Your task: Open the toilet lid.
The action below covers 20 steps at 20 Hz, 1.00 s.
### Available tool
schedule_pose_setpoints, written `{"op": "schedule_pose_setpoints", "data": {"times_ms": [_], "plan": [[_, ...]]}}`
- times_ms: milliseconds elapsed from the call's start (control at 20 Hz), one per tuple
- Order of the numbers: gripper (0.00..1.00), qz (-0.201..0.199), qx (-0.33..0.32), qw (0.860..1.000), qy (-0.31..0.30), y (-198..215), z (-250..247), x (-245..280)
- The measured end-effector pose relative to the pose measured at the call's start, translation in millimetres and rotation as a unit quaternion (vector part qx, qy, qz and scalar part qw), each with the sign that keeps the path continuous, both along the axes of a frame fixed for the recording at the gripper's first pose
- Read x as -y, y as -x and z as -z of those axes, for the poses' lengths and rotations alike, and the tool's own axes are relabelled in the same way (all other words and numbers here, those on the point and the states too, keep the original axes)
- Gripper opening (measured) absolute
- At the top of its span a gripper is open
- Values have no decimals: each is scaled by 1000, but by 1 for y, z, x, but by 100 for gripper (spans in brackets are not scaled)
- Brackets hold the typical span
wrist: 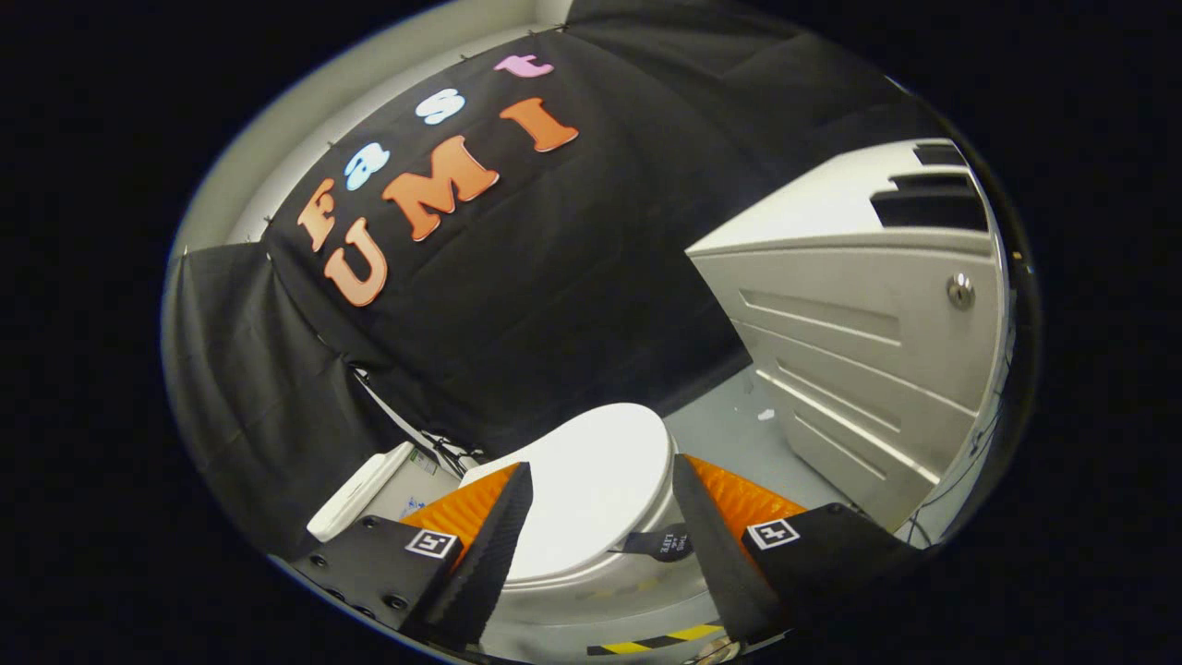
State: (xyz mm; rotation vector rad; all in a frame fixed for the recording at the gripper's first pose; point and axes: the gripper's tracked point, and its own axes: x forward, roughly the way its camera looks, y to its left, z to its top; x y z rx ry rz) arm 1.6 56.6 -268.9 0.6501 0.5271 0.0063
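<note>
A white toilet stands on the floor with its lid (591,480) down flat over the bowl. A small dark strap tab (660,543) hangs at the lid's front edge, close to the right finger. My gripper (600,508) hovers above the toilet, open, with the lid showing in the gap between the fingers and nothing held. The lower rim of the bowl (591,600) shows beneath the lid.
A white cabinet (859,342) with drawer fronts and a round knob (960,291) stands to the right of the toilet. A flat white piece (360,489) lies to its left. Black cloth hangs behind. Yellow-black tape (656,640) marks the grey floor (739,434).
</note>
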Motion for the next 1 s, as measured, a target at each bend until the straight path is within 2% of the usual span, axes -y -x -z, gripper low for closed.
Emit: {"op": "schedule_pose_setpoints", "data": {"times_ms": [350,600,800,900,1000], "plan": [[98,32,-80,993,-79,25,65,1],[96,51,-117,983,-133,31,89,11],[87,65,-130,977,-158,20,114,14],[83,58,-129,976,-166,17,120,8],[75,51,-129,975,-174,12,124,5]]}}
